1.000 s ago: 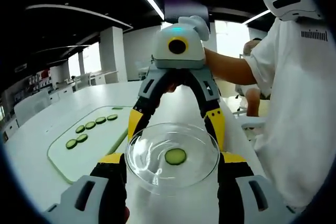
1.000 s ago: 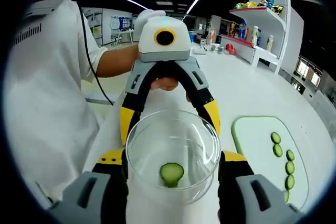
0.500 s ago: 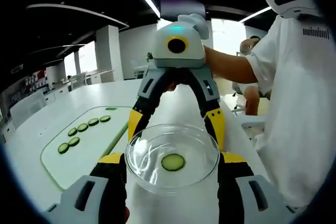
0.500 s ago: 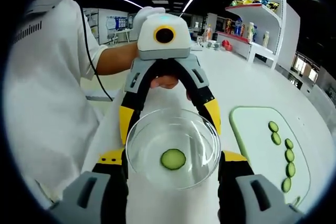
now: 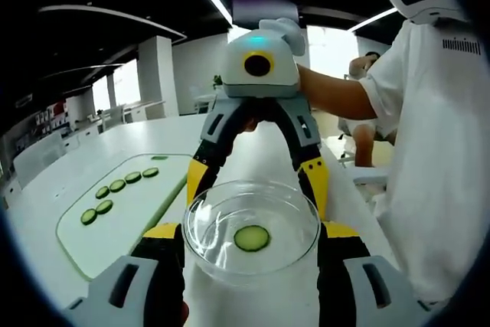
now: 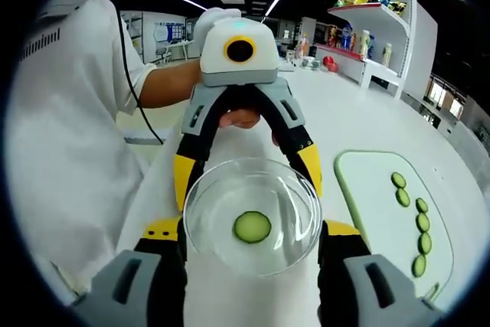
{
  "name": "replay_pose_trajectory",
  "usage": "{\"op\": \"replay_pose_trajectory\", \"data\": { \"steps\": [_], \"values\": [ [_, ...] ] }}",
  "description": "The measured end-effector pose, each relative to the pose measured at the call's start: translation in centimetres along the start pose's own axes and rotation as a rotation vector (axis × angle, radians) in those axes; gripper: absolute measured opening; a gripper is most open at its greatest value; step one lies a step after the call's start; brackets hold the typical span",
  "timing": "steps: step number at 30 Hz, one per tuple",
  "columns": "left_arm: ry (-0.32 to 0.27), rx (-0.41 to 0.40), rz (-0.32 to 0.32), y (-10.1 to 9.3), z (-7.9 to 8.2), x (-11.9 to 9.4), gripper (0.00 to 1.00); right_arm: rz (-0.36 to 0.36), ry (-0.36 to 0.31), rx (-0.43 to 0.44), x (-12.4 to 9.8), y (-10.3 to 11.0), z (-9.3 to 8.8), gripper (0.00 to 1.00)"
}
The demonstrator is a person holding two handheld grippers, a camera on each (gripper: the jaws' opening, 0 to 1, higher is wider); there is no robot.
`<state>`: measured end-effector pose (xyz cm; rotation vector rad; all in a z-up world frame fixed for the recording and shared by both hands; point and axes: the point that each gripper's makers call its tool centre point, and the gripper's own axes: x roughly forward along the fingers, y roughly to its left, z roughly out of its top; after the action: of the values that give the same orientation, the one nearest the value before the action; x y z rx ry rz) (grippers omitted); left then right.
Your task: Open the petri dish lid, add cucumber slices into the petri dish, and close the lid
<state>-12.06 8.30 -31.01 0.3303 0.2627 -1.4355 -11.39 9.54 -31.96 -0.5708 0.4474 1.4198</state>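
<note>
- While both grippers face each other, the petri dish [image 5: 253, 231] sits clasped between them, left gripper [image 5: 253, 246] and right gripper [image 6: 253, 246] each closed on its rim.
- One cucumber slice [image 6: 252, 227] lies at its centre; remaining slices [image 6: 413, 223] lie on the cutting board [image 6: 375, 204], toward the right gripper's side.

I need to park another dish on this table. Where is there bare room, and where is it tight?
Bare white table lies beyond the green cutting board, toward the shelves. It is crowded around the petri dish, flanked by the left gripper and the right gripper; the cucumber slices fill the board's far side.
</note>
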Motion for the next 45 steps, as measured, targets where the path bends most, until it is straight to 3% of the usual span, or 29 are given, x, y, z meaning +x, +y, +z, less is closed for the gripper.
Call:
{"op": "replay_pose_trajectory", "data": {
  "steps": [45],
  "values": [
    [0.003, -0.047, -0.020, 0.3, -1.9, 0.7, 0.71, 0.029, 0.004, 0.042, 1.4, -0.1, -1.4, 0.69]
  ]
}}
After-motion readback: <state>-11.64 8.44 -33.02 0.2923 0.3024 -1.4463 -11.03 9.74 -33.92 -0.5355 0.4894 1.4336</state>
